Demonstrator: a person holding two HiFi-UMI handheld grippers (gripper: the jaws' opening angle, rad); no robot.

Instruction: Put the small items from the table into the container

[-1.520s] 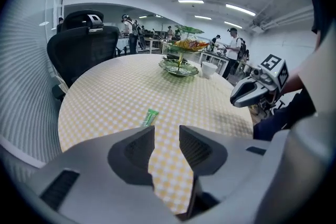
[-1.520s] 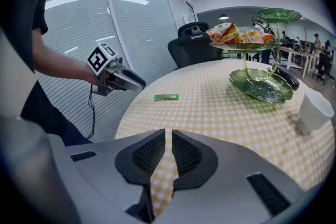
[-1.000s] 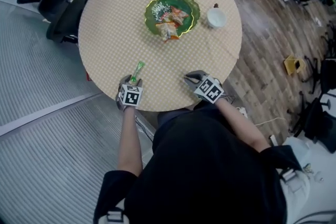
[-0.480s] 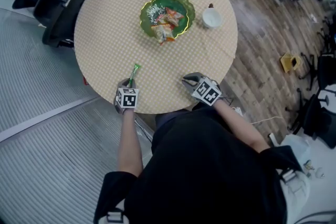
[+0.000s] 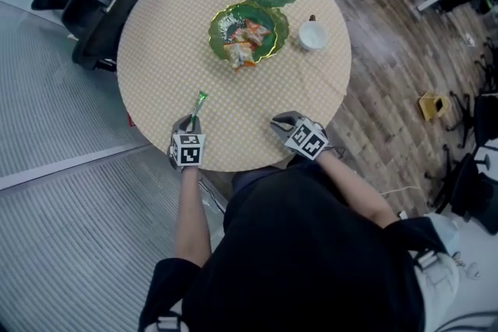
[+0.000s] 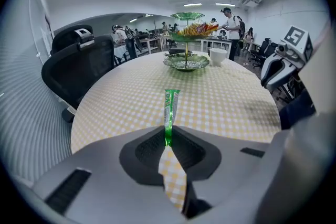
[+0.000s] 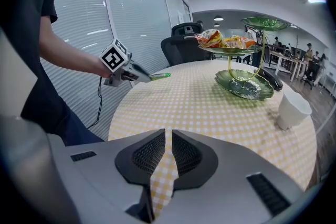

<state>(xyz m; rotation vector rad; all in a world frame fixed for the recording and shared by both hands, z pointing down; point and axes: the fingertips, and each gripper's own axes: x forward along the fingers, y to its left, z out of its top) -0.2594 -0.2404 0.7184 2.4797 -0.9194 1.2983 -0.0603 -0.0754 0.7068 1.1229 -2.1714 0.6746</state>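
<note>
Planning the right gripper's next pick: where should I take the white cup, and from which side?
Probably its rim: the white cup stands upright, mouth open, so come from above, one jaw inside, on the side away from the green tiered stand beside it.

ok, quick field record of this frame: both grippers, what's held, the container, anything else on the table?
left gripper: jaws closing, tips pinching the near end of the green stick packet
green stick packet: points forward out of the jaws, looks lifted off the round table
right gripper: shut, empty, at the table's near edge
tiered green stand: far side of table, snack packets on one tier
white cup: right of the stand
</note>
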